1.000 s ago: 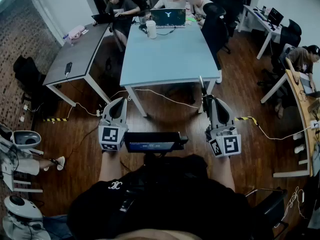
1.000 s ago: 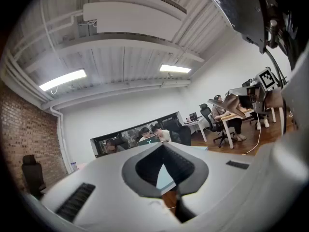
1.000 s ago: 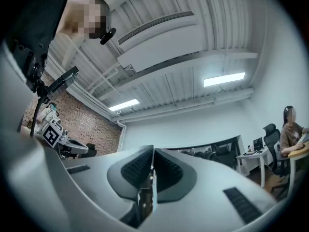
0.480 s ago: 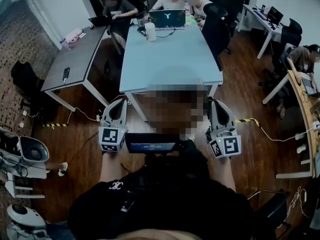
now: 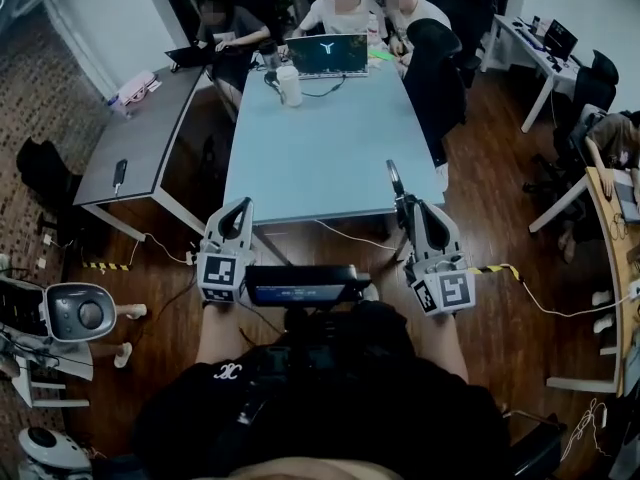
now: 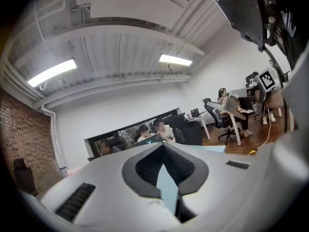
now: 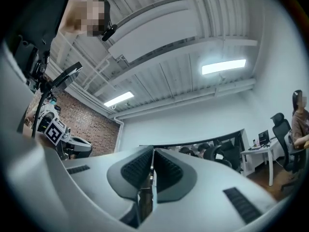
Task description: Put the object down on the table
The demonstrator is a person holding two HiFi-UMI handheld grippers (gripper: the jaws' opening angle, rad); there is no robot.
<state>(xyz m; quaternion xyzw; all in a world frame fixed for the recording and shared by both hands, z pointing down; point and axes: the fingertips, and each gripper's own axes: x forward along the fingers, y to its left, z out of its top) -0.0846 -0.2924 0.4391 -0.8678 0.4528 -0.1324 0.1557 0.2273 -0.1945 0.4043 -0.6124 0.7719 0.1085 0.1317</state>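
The light blue table (image 5: 320,138) lies ahead of me in the head view. My right gripper (image 5: 408,204) is shut on a thin metal object (image 5: 392,176) whose looped end sticks up past the jaws, over the table's near right corner. In the right gripper view the object (image 7: 151,174) shows as a thin sliver pinched between the ribbed pads of the right gripper (image 7: 152,152). My left gripper (image 5: 238,205) hovers at the table's near left corner. In the left gripper view the left gripper (image 6: 163,151) stands slightly open, with only the table showing through the gap.
A laptop (image 5: 325,54) and a white cup (image 5: 289,84) stand at the table's far end, where people sit. A black chair (image 5: 440,63) is at its right side. A grey table (image 5: 140,133) with a phone (image 5: 120,173) stands left. Cables cross the wooden floor.
The blue table has come closer, and both grippers now reach its near edge. The right gripper's hold on the thin object is unchanged.
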